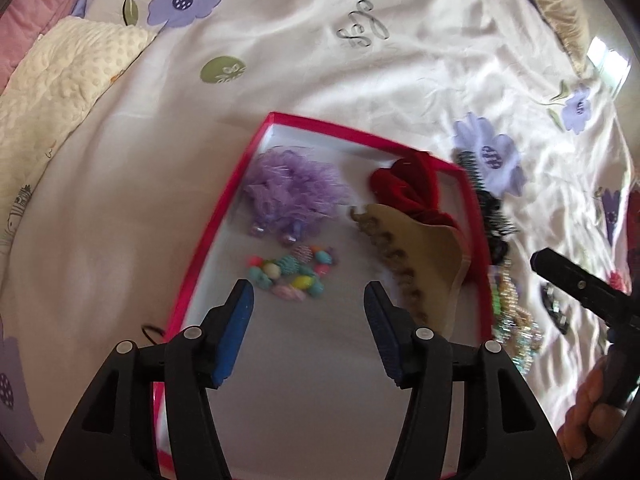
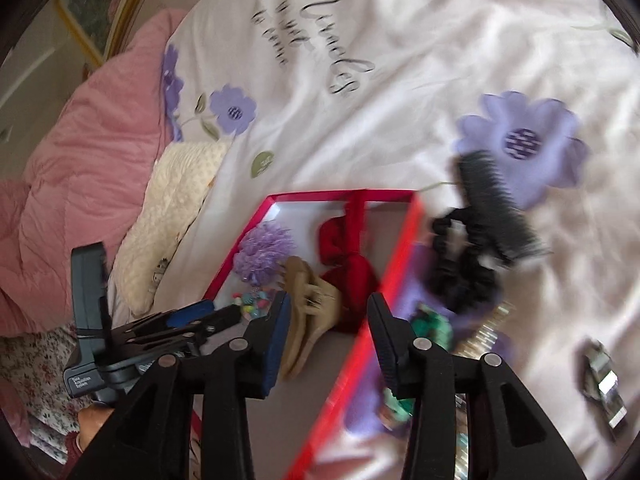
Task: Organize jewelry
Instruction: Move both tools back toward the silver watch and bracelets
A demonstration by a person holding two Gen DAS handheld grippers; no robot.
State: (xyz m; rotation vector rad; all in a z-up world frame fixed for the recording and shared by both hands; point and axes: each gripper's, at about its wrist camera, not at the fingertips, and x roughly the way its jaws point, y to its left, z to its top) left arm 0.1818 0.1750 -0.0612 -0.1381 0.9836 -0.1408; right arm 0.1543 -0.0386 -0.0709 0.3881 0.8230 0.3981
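Left claw (image 1: 308, 300): shown spread, blue pads apart, nothing between them, poised above the pale floor of the red-rimmed box (image 1: 208, 236). Right claw (image 2: 328, 312): likewise spread and empty, its two fingers seen on either side of the box's right wall (image 2: 394, 248), one over the interior, one outside it.

Box contents, as seen from the left wrist: a beaded multicoloured bracelet (image 1: 292, 276) lies just ahead of the left claw; a lilac ruffled scrunchie (image 1: 292, 192) is placed beyond it toward the far left corner; a tan claw clip (image 1: 420, 256) rests along the right side, with a red velvet bow (image 1: 412, 188) behind it against the far right corner.

Outside the box, on the bedspread (image 2: 400, 80): a black comb (image 2: 492, 208) and a black scrunchie (image 2: 460, 264) lie just beside the right wall; a heap of glittery bracelets (image 1: 516, 320) and green beads (image 2: 432, 324) is seen nearer, blurred; a small silver clip (image 2: 604, 384) lies well apart to the right.

Surface and room: the bed is covered by a white satin spread printed with purple flowers and dark script. A cream dotted cushion (image 1: 60, 92) and a pink quilt (image 2: 88, 168) are set at its left side. A framed picture (image 2: 96, 4) is visible on the wall beyond.
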